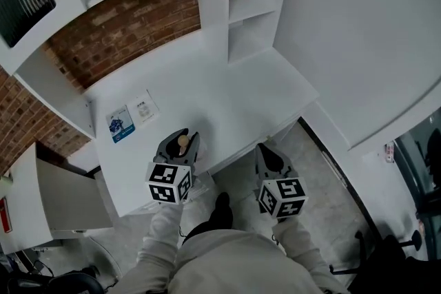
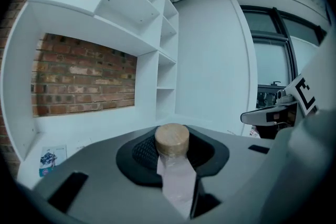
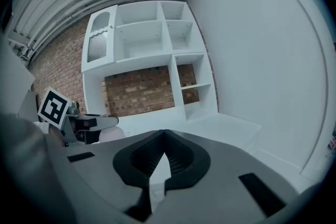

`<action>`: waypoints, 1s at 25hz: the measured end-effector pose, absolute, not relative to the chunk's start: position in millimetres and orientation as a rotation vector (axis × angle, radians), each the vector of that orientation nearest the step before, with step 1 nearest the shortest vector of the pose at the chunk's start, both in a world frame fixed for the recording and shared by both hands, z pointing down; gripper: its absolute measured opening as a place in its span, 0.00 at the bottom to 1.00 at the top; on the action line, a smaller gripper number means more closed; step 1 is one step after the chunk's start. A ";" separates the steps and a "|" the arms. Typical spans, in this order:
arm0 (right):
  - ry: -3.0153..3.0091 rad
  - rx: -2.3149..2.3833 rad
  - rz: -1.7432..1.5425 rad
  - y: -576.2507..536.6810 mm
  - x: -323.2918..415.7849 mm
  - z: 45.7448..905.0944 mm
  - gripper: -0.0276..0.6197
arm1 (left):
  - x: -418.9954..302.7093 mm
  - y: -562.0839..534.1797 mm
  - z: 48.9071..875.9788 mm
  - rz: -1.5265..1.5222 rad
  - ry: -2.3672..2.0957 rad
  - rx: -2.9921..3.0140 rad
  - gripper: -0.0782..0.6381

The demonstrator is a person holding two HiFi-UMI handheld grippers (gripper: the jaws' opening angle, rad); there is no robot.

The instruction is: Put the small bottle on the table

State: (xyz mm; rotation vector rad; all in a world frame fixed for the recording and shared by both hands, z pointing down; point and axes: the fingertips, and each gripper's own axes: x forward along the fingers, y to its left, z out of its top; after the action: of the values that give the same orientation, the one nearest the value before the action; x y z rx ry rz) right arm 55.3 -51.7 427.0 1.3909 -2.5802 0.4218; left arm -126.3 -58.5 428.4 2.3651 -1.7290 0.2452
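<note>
The left gripper [image 1: 180, 139] is seen low and left of centre in the head view, its jaws pinched on the small bottle [image 2: 177, 178], which is gripped by its body with the cork stopper [image 2: 171, 139] uppermost and, as far as can be judged, roughly upright. The bottle is thus carried in the air over the near edge of the white table [image 1: 227, 96] and is not yet set down. The right gripper [image 1: 269, 156] is held low and right of centre, just off the table's front edge. In its own view its jaws are pressed together at the tips with nothing between them. The step in hand is judged to be the carry to the table. For the next move, the bottle's base must be lowered flat onto a bare part of the surface, away from the two printed cards [image 1: 131, 116] lying at the table's left. Only then can the jaws be spread and drawn back without the bottle being tipped. The bottle is closed by its stopper and its body is pale; whether anything is inside cannot be told. In the white shelf unit [image 1: 247, 7] at the top centre, nothing is seen in the compartments that show.
</note>
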 end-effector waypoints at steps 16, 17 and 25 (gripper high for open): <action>-2.521 1.430 0.414 -146.8 20.9 430.2 0.09 | -161.2 -165.6 439.0 0.273 -1.673 2.400 0.28; -2.518 1.432 0.414 -150.1 20.8 430.7 0.09 | -160.8 -170.8 439.9 0.274 -1.669 2.402 0.28; -2.504 1.434 0.442 -183.5 27.7 438.2 0.09 | -155.5 -215.1 452.4 0.326 -1.646 2.410 0.28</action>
State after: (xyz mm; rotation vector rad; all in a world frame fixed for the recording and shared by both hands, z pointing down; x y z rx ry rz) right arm 27.7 -183.5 438.2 1.4343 -2.5038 0.4419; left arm -155.5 -215.1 452.4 2.4097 -1.6461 0.3261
